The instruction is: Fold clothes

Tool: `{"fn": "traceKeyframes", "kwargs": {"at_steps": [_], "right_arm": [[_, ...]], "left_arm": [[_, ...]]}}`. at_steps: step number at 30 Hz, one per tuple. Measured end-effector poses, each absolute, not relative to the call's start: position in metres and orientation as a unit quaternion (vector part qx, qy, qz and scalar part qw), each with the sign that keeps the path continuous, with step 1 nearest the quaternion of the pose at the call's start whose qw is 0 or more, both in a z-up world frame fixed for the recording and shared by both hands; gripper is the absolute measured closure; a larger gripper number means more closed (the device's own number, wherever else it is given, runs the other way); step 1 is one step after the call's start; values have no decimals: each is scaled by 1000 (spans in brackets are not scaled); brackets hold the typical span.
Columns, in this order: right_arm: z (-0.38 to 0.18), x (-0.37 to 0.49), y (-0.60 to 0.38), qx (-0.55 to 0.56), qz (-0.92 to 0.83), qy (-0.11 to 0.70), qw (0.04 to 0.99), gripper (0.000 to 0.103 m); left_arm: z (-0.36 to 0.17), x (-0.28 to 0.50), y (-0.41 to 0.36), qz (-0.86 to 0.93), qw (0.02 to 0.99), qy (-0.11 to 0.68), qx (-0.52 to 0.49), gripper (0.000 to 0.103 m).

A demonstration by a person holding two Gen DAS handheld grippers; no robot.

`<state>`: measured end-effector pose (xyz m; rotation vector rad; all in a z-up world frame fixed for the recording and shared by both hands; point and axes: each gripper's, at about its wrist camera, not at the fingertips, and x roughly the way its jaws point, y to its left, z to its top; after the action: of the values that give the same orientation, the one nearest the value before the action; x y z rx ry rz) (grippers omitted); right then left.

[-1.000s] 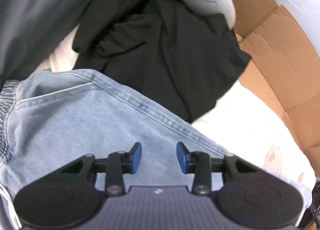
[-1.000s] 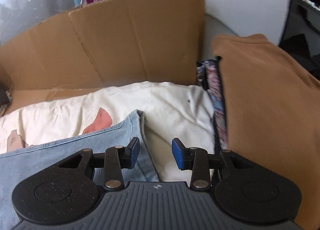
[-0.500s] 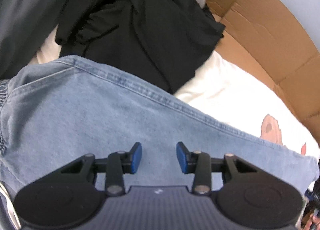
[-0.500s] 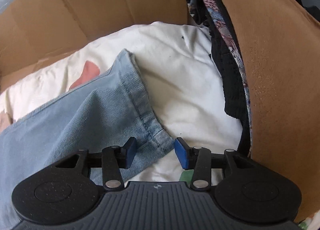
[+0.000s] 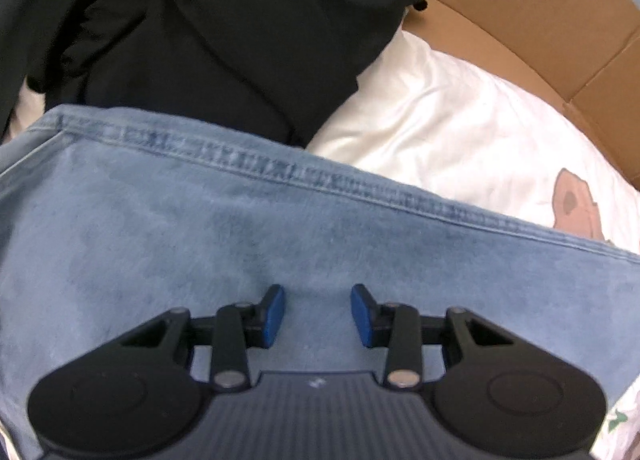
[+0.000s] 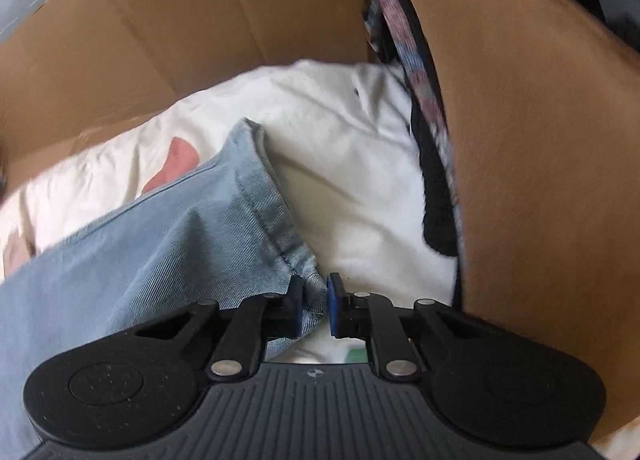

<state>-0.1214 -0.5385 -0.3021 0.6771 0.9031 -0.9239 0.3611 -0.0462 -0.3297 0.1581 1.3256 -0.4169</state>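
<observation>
Pinching hem corner of jeans [image 6: 168, 244] in right gripper [image 6: 313, 310], jaws nearly closed on denim. Hovering left gripper [image 5: 318, 316] over jeans, jaws wide, holding nothing. Lying across white bedding [image 5: 460, 131], beside black garment [image 5: 224, 31]. Advising deeper bite past hem stitching, keeping leg taut. Not seeing waistband, other leg, existing folds.

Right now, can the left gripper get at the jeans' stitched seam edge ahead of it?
Probably yes. The left gripper is open above the jeans, and only flat denim lies between it and the seam edge. The black garment lies beyond the seam, not in the way.
</observation>
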Motion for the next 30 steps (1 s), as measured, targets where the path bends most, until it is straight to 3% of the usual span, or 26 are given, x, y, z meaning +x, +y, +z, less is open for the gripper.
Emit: {"fn": "traceKeyframes", "kwargs": {"at_steps": [13,15,21,30], "right_arm": [[-304,-144,-531,296,-428,436,734,94],[-308,-142,-533,303,-434,433,730,93],[-292,-138,-505,290,-460,398,739,80],[-240,-118,-437,270,-409,334,805,80]], "left_arm": [[-332,377,-58,-184,757,620,86,65],[-318,375,-52,-189,757,619,87,73],[-253,357,-11,-209,765,600,105,70],[-196,332,62,-181,789,578,103,67]]}}
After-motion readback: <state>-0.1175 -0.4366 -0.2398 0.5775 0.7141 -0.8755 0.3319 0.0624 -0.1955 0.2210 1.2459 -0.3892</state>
